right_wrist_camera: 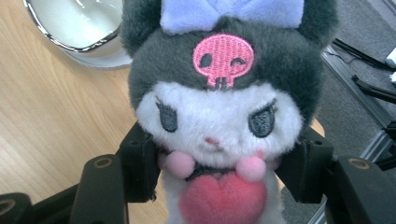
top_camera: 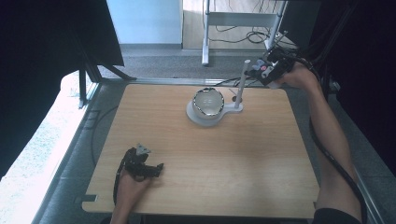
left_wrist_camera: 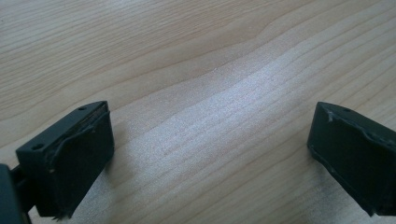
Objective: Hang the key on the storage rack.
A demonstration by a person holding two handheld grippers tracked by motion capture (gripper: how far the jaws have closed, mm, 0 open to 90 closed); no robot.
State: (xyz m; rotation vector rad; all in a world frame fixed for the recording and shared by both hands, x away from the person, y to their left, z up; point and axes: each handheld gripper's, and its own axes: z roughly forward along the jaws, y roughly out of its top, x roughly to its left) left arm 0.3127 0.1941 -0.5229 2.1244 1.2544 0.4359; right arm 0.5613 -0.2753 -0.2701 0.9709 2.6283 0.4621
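The right hand-held gripper [right_wrist_camera: 219,186] is squeezing a soft plush toy [right_wrist_camera: 224,107] around its neck, one jaw on each side. The toy has a white face, a dark hood with a pink skull on it, and a pink heart on its chest. In the high view this right hand-held gripper [top_camera: 270,70] is up in the air by the far right corner of the table [top_camera: 205,163], just beside a white post [top_camera: 241,85] that stands on a white base. A shiny bowl [top_camera: 208,102] sits on that same base, close to the toy. So the picking up looks done, and the toy is not put down anywhere yet. I think the bowl may be where it goes. The left hand-held gripper [top_camera: 144,165] rests low over the near left part of the table, its jaws wide apart with nothing between them.
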